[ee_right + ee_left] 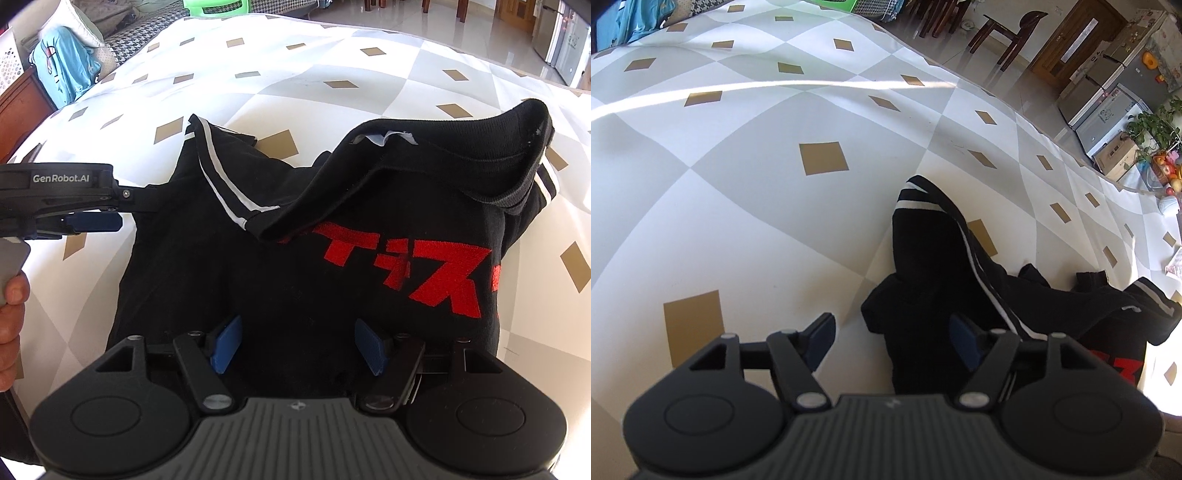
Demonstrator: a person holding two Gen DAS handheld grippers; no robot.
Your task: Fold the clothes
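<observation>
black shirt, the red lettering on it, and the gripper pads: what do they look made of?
Black shirt: soft matte knit, probably cotton blend; it drapes and has a ribbed collar. Red lettering: looks embroidered, with a visible thread grain. Blue pads on the right gripper: matte, finely textured, likely rubber or printed plastic; can't tell which.

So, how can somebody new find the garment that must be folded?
Look at the big white and grey diamond-patterned cloth with tan lozenges. On its near side lies the black knitted sweater, crumpled, sleeves thrown outward. Red embroidered characters and white-striped sleeves mark it.
</observation>
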